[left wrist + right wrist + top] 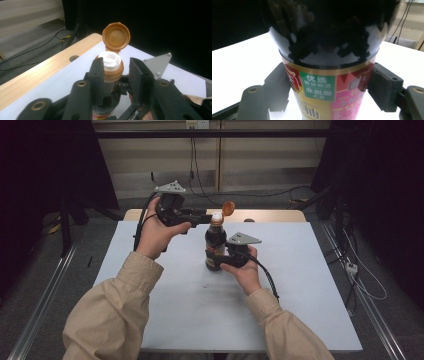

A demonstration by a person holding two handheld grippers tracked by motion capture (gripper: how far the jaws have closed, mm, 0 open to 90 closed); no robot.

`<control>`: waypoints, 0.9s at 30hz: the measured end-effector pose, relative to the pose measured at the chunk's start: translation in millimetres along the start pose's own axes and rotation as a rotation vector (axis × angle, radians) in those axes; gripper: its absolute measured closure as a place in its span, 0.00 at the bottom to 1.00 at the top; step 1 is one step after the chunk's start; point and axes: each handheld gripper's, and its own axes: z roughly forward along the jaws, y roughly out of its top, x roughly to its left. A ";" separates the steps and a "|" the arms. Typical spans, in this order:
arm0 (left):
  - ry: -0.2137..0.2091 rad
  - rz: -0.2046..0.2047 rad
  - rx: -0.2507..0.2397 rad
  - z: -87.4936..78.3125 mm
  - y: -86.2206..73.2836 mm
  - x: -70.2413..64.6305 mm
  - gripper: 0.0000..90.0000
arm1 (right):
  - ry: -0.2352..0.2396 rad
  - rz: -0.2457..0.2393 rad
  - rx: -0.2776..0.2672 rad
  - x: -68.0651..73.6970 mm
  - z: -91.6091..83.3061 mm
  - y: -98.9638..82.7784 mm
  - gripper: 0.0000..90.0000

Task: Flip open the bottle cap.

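Two grippers work one soy sauce bottle [216,245], which stands upright on the white table [310,310], nearer its far edge than its near one and roughly midway between the side edges. Nearest the person, the right gripper [226,258] has its jaws around the bottle's labelled lower body; in the right gripper view the pads sit at the label's sides, though real pressure cannot be told. Higher and farther, the left gripper [207,217] comes in level from the left at the neck; its jaws stand partly open around the orange collar, the left pad touching or nearly so, the right one apart. The flip cap [116,36] hangs open behind the white spout [109,60], tilted toward the far edge, so closing it likely means pushing back over the vertical axis.
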 end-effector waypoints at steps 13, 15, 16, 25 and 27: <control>-0.009 -0.010 -0.038 -11.0 -26.2 4.4 0.46 | -0.004 0.021 0.000 -1.7 -15.5 4.0 0.23; -0.003 -0.014 -0.036 -12.0 -29.7 3.9 0.41 | -0.005 0.017 -0.001 -1.5 -18.5 4.1 0.23; -0.003 -0.015 -0.032 -12.6 -31.5 3.8 0.39 | -0.005 0.019 -0.003 -1.7 -19.9 3.8 0.23; 0.020 -0.021 -0.044 -21.7 -52.4 6.1 0.28 | -0.003 0.021 -0.012 -5.0 -32.2 -1.0 0.22; 0.020 -0.026 -0.050 -22.9 -57.3 7.1 0.28 | -0.005 0.019 -0.005 -5.3 -36.0 -2.1 0.21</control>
